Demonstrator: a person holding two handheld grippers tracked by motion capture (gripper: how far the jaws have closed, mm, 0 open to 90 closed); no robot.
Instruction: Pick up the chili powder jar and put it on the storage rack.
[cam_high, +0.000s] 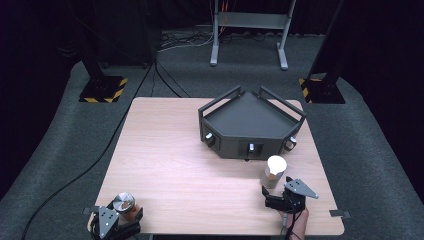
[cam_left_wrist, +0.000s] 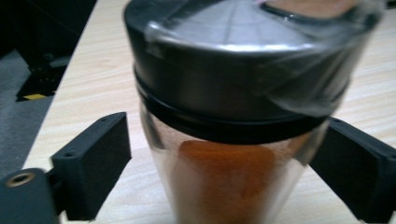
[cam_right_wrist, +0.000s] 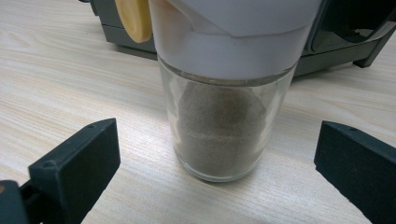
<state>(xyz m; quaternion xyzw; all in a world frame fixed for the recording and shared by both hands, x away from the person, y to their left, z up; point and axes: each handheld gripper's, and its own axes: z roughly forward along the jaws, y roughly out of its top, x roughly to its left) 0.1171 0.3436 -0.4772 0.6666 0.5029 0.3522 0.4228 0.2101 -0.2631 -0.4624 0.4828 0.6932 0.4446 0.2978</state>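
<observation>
Left gripper (cam_high: 122, 212) around orange jar (cam_high: 123, 203), fingers apart

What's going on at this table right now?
A person holds a tool in each hand at the near edge of a wooden table. The left tool sits around a metal-lidded jar of orange powder; its jaws flank the glass without clearly pressing. The right tool stands wide open around a white-capped jar of brownish powder, not touching it. A dark angular tray sits empty behind that jar.
</observation>
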